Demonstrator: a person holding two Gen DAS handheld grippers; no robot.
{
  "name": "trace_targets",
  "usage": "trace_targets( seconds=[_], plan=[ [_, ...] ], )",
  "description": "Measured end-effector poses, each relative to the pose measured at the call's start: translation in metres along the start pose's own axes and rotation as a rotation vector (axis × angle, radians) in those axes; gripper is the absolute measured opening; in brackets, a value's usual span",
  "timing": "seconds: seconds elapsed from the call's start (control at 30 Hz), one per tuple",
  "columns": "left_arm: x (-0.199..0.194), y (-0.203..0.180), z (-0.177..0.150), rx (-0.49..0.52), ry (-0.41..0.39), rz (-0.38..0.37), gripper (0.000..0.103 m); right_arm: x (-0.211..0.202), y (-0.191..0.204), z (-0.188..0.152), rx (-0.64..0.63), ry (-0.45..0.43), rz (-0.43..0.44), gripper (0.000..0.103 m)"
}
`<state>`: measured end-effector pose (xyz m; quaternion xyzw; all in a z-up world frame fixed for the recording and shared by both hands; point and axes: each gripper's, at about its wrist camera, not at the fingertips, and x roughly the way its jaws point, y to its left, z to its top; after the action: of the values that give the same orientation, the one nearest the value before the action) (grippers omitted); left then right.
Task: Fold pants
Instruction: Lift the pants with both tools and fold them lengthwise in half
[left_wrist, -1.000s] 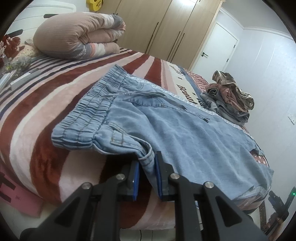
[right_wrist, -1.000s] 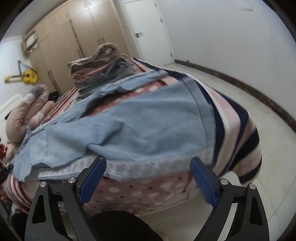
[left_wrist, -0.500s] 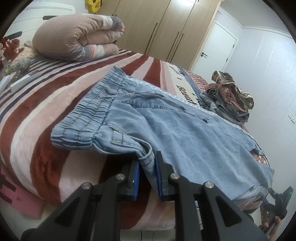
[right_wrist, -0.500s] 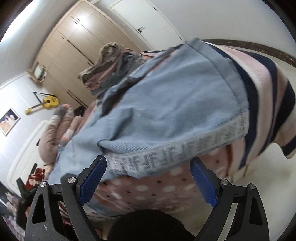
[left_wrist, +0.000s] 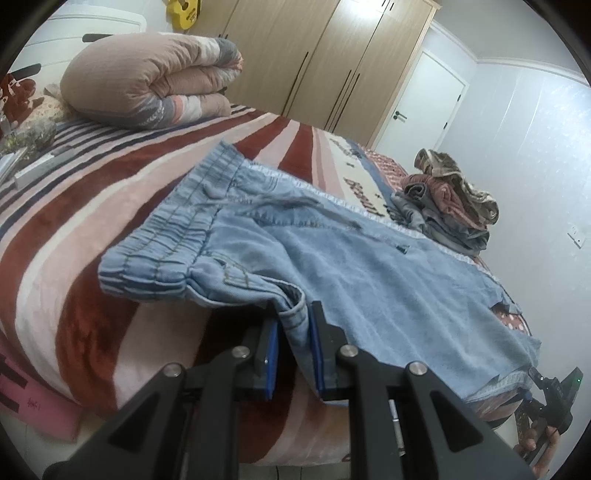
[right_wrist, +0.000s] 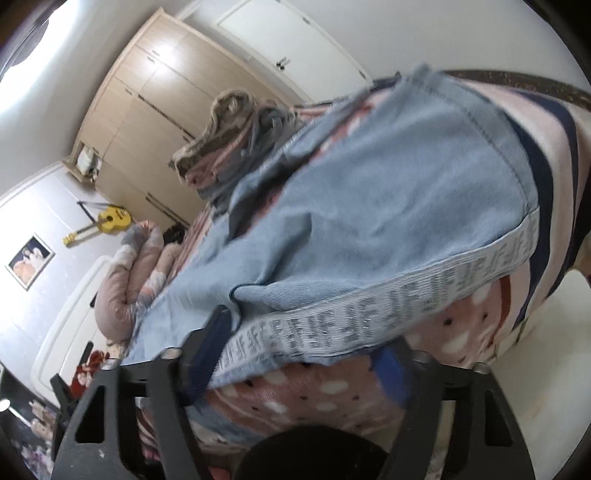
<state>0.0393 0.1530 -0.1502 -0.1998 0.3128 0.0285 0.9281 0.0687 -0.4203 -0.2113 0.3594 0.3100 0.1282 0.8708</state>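
Light blue denim pants (left_wrist: 332, 266) lie spread on the striped bed, elastic waistband at left, legs running right. My left gripper (left_wrist: 293, 347) is shut on a fold of the pants' near edge just below the waistband. In the right wrist view the leg end (right_wrist: 388, 206) with its white lettered side stripe (right_wrist: 369, 317) hangs over the bed's edge. My right gripper (right_wrist: 299, 350) is open, its blue pads either side of the striped hem, the left finger (right_wrist: 210, 343) close to the cloth. It also shows in the left wrist view (left_wrist: 546, 402).
A rolled pink duvet (left_wrist: 147, 81) lies at the head of the bed. A pile of folded and crumpled clothes (left_wrist: 450, 199) sits at the bed's far side. Wardrobes (left_wrist: 314, 55) and a white door (left_wrist: 424, 103) stand behind. A pink box (left_wrist: 33, 406) sits by the bed's near edge.
My right gripper has tilted and moved in onto the pant leg's striped hem, its jaws narrowing around it. My left gripper has kept its hold and barely moved.
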Motion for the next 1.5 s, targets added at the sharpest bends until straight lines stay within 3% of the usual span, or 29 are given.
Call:
trace_targets(
  seconds=[0.03, 0.13, 0.23, 0.3, 0.6, 0.87, 1.1, 1.5],
  plan=[
    [-0.001, 0.0, 0.002, 0.0, -0.004, -0.003, 0.013, -0.004, 0.0, 0.003, 0.002, -0.023, 0.003, 0.038],
    [-0.001, -0.001, 0.006, 0.003, -0.012, -0.01, 0.013, -0.005, 0.004, 0.014, -0.016, -0.033, -0.014, 0.033],
    [-0.002, -0.002, 0.009, 0.011, -0.016, -0.006, 0.013, 0.003, 0.008, 0.021, -0.039, -0.014, -0.07, 0.009],
    [-0.004, -0.003, 0.011, 0.02, -0.02, 0.002, 0.012, 0.004, 0.016, 0.026, -0.066, -0.032, -0.075, 0.007],
    [-0.013, -0.021, 0.039, 0.088, -0.055, 0.04, 0.012, -0.007, 0.065, 0.054, -0.227, -0.058, -0.076, 0.005],
    [-0.007, -0.032, 0.074, 0.124, -0.032, 0.049, 0.012, 0.0, 0.1, 0.096, -0.273, -0.021, -0.08, 0.005],
    [0.013, -0.045, 0.111, 0.176, 0.015, 0.072, 0.012, 0.035, 0.112, 0.134, -0.311, 0.082, -0.133, 0.005],
    [0.067, -0.055, 0.164, 0.201, 0.069, 0.105, 0.012, 0.1, 0.112, 0.189, -0.293, 0.171, -0.171, 0.005]
  ],
)
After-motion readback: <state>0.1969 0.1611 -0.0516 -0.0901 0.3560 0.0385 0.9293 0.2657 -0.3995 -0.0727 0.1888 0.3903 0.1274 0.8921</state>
